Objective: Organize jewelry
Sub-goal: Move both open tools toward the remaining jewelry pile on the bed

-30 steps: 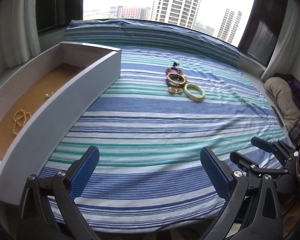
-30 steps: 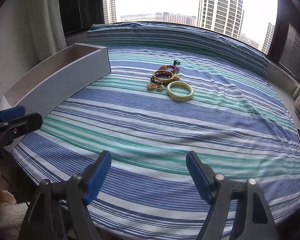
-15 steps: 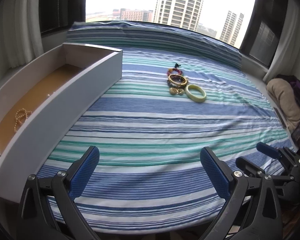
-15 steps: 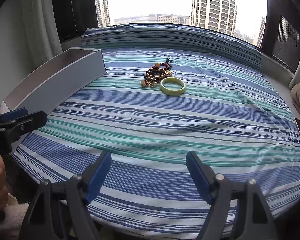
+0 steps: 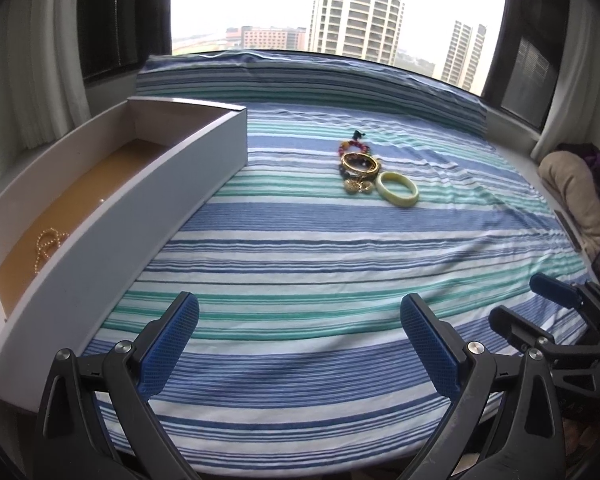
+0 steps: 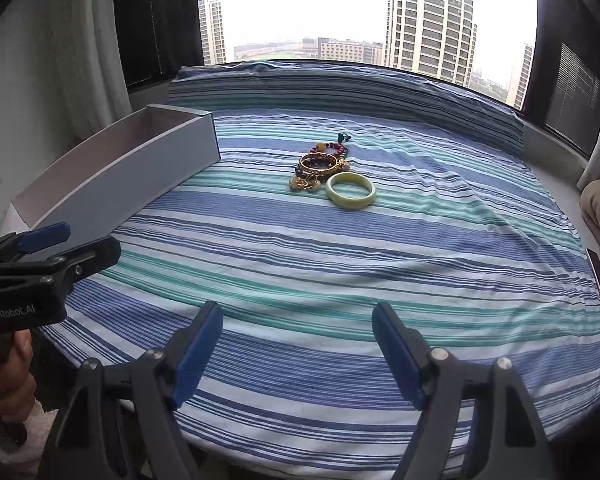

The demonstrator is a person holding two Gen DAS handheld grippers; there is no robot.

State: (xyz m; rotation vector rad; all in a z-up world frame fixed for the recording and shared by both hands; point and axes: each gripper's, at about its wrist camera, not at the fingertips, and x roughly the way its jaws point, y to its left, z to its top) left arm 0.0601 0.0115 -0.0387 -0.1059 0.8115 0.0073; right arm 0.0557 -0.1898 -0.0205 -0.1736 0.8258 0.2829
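Note:
A pale green bangle [image 5: 397, 189] [image 6: 351, 191], a gold bangle [image 5: 359, 163] [image 6: 318, 162], gold earrings [image 5: 356, 187] [image 6: 303, 185] and a beaded bracelet [image 5: 350, 146] [image 6: 332, 147] lie together on the striped bed. A long white drawer box [image 5: 148, 200] [image 6: 116, 176] with a tan floor sits at the left. A gold bead chain [image 5: 48, 242] lies inside it. My left gripper [image 5: 300, 340] is open and empty, low over the near bed edge. My right gripper [image 6: 298, 344] is open and empty, also near the front edge.
The striped bedsheet [image 5: 320, 264] covers a round-edged bed under a window. A beige cushion [image 5: 580, 196] and dark clothes lie at the right side. The right gripper shows in the left wrist view [image 5: 556, 308]; the left gripper shows in the right wrist view [image 6: 40, 264].
Both grippers have pulled back and risen slightly from the bed; the jewelry pile and box look a little farther away. Both stay open. Nothing on the bed moved.

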